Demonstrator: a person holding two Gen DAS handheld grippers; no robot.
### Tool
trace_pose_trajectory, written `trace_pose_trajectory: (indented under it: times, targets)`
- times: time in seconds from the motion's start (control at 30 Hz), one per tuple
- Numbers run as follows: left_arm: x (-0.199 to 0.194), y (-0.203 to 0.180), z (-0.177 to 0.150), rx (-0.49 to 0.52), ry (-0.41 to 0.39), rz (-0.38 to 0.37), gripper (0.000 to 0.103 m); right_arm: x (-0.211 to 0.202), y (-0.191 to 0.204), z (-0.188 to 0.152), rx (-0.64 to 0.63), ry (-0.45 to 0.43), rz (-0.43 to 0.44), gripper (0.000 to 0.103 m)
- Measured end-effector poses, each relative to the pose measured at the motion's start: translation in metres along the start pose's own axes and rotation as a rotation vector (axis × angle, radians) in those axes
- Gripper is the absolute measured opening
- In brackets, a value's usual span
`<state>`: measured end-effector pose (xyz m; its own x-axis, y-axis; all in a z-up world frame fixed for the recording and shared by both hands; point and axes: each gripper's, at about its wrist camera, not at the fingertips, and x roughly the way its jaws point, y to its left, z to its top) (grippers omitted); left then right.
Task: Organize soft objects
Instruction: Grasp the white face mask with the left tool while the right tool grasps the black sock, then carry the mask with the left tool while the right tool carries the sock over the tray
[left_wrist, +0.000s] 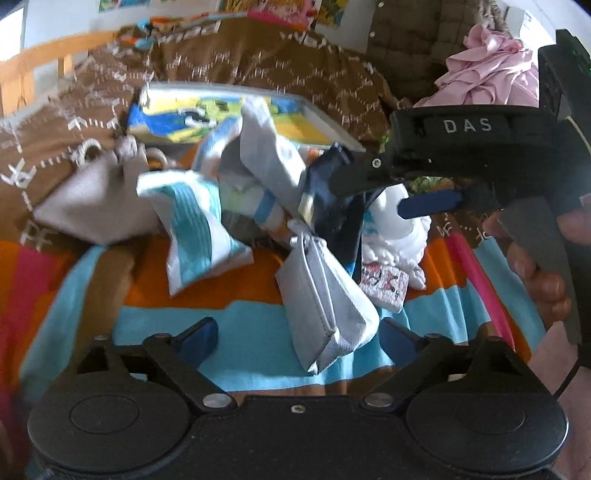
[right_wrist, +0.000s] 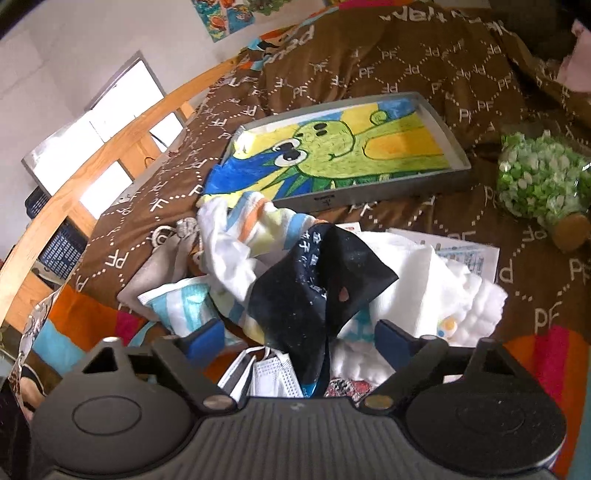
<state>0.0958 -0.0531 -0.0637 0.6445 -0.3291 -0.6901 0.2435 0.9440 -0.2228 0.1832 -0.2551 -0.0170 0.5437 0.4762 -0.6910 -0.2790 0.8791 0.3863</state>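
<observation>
A heap of soft cloths lies on the bed, just in front of the grey tray with the green cartoon animal. The brown blanket says "PF" all over. The left hand-held gripper is wide apart around a grey pouch. The right hand-held gripper, marked "DAS", is wide apart over the dark blue cloth.

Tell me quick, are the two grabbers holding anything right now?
Left gripper: open, holding nothing; a grey pouch lies between its fingers.
Right gripper: open, holding nothing, over the dark blue cloth.
</observation>
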Motion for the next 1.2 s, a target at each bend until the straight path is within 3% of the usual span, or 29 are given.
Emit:
trace_pose_trajectory:
  times: [0.17,0.33,0.43,0.53,0.6,0.7,0.8,1.0,1.2]
  targets:
    - [0.0,0.005,0.0,-0.038,-0.002,-0.016,0.083,0.011,-0.002,0.0,0.014,0.0,0.001,0.081]
    - [0.001,0.004,0.0,-0.04,-0.003,-0.029,0.068,0.023,-0.001,0.001,0.016,0.019,-0.031,0.067]
    - [0.002,0.005,0.0,-0.05,-0.007,-0.038,0.047,0.027,0.0,0.0,0.007,0.025,-0.046,0.058]
    - [0.001,0.008,0.0,-0.071,-0.015,-0.057,0.031,0.028,0.0,0.0,0.008,0.022,-0.05,0.041]
    - [-0.001,0.009,-0.001,-0.078,-0.033,-0.069,0.014,0.025,-0.001,-0.001,0.019,0.016,-0.05,0.028]
    - [-0.004,0.009,-0.002,-0.081,-0.059,-0.067,0.006,0.02,-0.004,-0.001,0.031,0.009,-0.043,0.018]
    - [-0.007,0.009,-0.002,-0.09,-0.08,-0.067,0.006,0.012,-0.006,0.0,0.037,-0.022,-0.035,0.01]
    - [-0.012,0.007,-0.003,-0.079,-0.113,-0.072,0.005,0.003,-0.005,0.001,0.013,-0.067,-0.035,0.007]
    - [-0.029,0.002,-0.004,-0.059,-0.236,-0.084,0.005,-0.022,0.009,0.001,-0.09,-0.222,-0.039,0.007]
